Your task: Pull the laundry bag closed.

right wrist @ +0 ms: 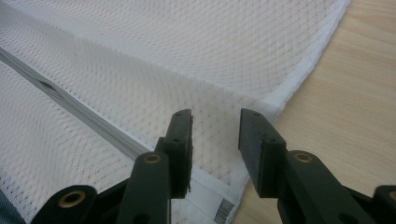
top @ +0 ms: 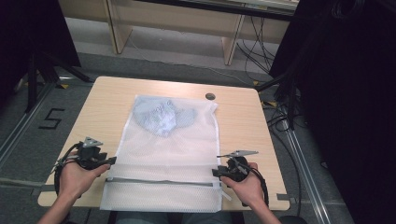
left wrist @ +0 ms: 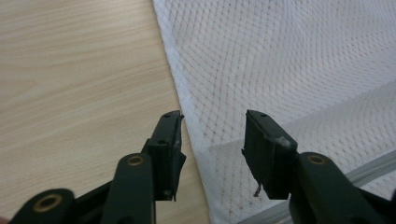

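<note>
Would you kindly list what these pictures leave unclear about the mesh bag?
- Garment inside mesh bag: high view, mesh veils it, kind untellable.
- Bag's near edge: high view, table's near edge hides any overhang.
- Label: right gripper view, cut by the frame, print too small.

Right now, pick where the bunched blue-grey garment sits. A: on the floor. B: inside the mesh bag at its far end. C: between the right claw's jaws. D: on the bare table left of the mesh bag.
B: the garment shows through the white mesh bag at its far end, away from both open claws.
</note>
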A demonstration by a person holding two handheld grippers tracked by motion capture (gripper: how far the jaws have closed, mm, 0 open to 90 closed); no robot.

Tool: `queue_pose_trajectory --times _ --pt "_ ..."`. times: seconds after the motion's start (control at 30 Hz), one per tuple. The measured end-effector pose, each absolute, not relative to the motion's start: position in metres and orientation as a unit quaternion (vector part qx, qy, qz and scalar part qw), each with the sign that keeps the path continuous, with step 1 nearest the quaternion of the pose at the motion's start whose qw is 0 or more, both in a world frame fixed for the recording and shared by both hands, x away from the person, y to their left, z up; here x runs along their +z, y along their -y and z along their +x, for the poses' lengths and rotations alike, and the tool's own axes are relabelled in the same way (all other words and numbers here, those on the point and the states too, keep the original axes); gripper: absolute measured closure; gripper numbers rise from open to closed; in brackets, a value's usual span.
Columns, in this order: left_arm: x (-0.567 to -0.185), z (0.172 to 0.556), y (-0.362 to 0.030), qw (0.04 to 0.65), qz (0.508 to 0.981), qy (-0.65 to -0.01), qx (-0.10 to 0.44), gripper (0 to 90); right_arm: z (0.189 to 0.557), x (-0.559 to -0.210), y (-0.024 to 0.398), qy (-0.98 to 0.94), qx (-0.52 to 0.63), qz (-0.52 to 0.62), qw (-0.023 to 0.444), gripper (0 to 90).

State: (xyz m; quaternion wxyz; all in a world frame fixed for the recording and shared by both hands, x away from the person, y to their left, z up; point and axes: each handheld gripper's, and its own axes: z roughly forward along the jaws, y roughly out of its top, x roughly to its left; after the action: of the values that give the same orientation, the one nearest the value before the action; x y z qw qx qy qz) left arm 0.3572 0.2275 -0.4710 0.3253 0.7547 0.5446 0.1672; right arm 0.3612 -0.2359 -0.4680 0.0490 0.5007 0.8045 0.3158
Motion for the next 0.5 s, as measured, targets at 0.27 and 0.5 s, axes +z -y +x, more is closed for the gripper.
queue_pose_trajectory --times 0.27,0.5 --pt "-0.471 0.358 -0.228 0.316 0.752 -0.559 0.148 57.3 0.361 -0.467 0.235 -0.799 0.321 0.506 0.047 64.5" --pt "-0.474 0.358 -0.228 0.306 0.755 -0.563 0.139 72.5 0.356 -0.464 0.221 -0.807 0.330 0.488 0.046 65.2"
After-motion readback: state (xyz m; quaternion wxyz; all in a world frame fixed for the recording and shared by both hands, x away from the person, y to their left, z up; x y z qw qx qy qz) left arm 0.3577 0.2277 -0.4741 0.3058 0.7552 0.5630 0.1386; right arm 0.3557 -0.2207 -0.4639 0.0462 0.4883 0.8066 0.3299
